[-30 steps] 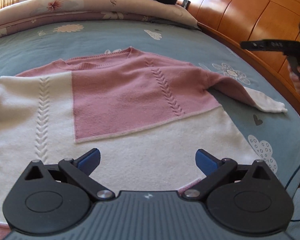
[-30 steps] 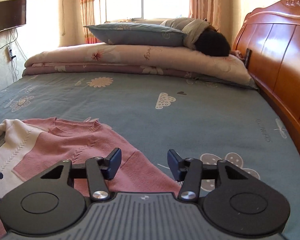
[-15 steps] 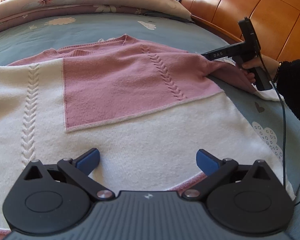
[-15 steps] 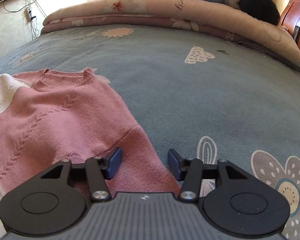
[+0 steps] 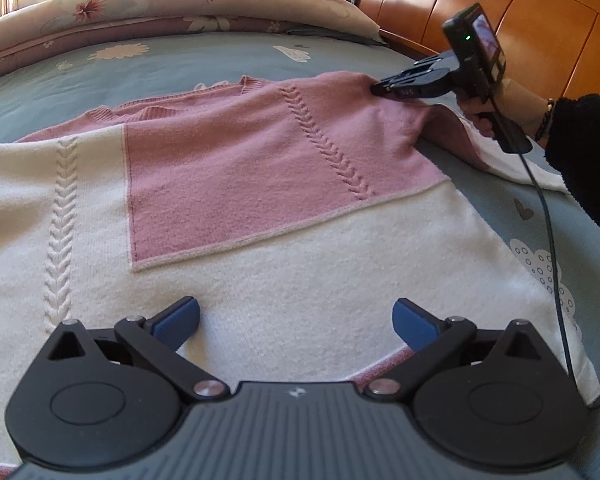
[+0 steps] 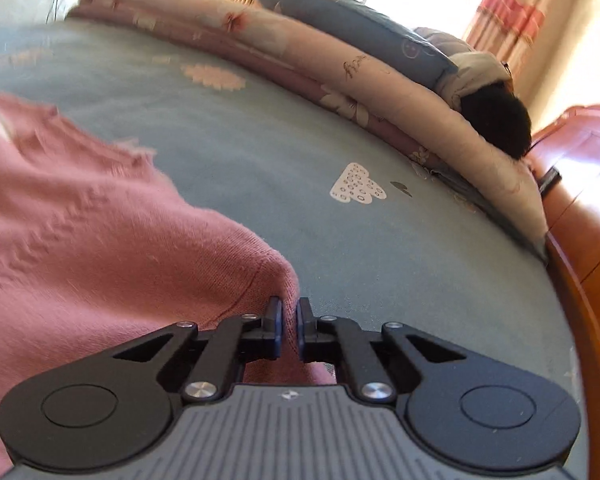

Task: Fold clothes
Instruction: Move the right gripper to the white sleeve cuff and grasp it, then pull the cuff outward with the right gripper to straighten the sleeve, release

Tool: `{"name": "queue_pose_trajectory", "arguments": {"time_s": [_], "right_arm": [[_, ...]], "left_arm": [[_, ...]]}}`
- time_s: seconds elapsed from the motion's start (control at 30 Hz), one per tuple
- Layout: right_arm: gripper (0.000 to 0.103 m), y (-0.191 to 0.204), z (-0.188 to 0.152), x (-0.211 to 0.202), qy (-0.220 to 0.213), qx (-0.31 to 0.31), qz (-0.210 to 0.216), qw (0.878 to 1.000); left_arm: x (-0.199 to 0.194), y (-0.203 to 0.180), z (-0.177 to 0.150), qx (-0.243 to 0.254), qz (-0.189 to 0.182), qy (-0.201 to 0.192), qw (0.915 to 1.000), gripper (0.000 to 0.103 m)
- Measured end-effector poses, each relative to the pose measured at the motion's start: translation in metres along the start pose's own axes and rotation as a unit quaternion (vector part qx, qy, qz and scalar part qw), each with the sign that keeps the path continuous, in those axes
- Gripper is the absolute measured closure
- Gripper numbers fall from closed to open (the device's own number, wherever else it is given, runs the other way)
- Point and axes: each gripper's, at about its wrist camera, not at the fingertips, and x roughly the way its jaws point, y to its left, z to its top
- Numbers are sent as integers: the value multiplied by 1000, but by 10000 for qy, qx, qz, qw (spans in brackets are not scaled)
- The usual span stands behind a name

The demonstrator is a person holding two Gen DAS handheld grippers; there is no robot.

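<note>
A pink and white knit sweater lies spread on the blue bedspread. My left gripper hovers open over its white lower part, nothing between the blue pads. My right gripper is shut on the pink shoulder of the sweater, where the sleeve begins; a thin fold of pink knit sits pinched between the pads. In the left wrist view the right gripper shows at the far right with a hand on its handle. The sleeve trails to a white cuff under that hand.
A wooden headboard runs along the right side of the bed. A rolled floral quilt and a blue pillow lie at the far end. A black cable hangs from the right gripper across the bedspread.
My right gripper came down onto the sweater's shoulder, rolled, and its jaws went from open to shut on the pink knit. The left gripper stayed open over the white part.
</note>
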Motion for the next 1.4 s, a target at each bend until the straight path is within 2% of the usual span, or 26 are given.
{"name": "queue_pose_trajectory", "arguments": {"time_s": [0.1, 0.17, 0.23, 0.33, 0.37, 0.47, 0.57, 0.73, 0.87, 0.9, 0.93, 0.97, 1.03, 1.07, 1.1, 1.17, 1.2, 1.27, 1.33, 1.4], "right_arm": [[89, 8, -9, 13, 103, -13, -108, 9999], [78, -3, -7, 3, 90, 339, -49, 9994], [77, -18, -7, -16, 49, 675, -27, 9977], [70, -46, -17, -58, -79, 1254, -4, 9921], [66, -57, -26, -74, -90, 1468, -31, 9891], [61, -81, -62, -119, 6, 1927, -278, 9809], [55, -100, -105, -151, 299, 2360, -643, 9692], [50, -117, -185, -181, 673, 3387, -1027, 9328], [44, -120, -238, -186, 727, 4151, -1381, 8963], [44, -118, -248, -186, 727, 4230, -1605, 8889], [39, -117, -256, -188, 665, 4337, -1757, 8813], [33, -117, -265, -190, 534, 4516, -1795, 8723], [31, -115, -273, -191, 354, 4733, -1833, 8609], [30, -114, -272, -190, 314, 4766, -1830, 8593], [30, -111, -269, -187, 319, 4714, -1764, 8635], [34, -104, -261, -183, 322, 4515, -1534, 8784], [41, -101, -255, -182, 353, 4350, -1493, 8873], [70, -99, -245, -180, 371, 4115, -1448, 8991], [79, -100, -236, -179, 369, 3916, -1405, 9086], [81, -108, -229, -179, 255, 3843, -1468, 9111]], "left_arm": [[0, 0, -1, 51, -13, -9, 10000, 1], [0, 0, -1, 107, -17, -13, 9999, 1], [1, -1, -2, 144, -3, -31, 9999, 1], [1, -1, -2, 116, 36, -74, 9999, 1], [2, -1, -2, 97, 52, -80, 9999, 1], [0, -3, 0, 41, 117, -79, 9999, 1], [-3, -7, 2, -41, 196, -93, 9998, 1], [-23, -22, 9, -46, -223, -453, 9987, 1], [-28, -37, 11, 132, -116, -338, 9993, 1], [-28, -38, 11, 119, -96, -296, 9994, 1], [-27, -39, 10, 105, -94, -249, 9996, 1], [-26, -39, 9, 91, -92, -202, 9997, 1], [-24, -41, 7, 66, -75, -107, 9999, 1], [-22, -42, 6, 61, -36, -56, 10000, 1], [-20, -42, 5, 53, -8, -7, 10000, 1], [-16, -44, 3, 29, -2, 78, 10000, 1], [-15, -45, 2, 25, -11, 103, 9999, 1], [-13, -47, 2, 47, -23, 138, 9999, 1], [-13, -48, 1, 86, -25, 131, 9999, 1], [-14, -49, 2, 101, -25, 119, 9999, 1]]}}
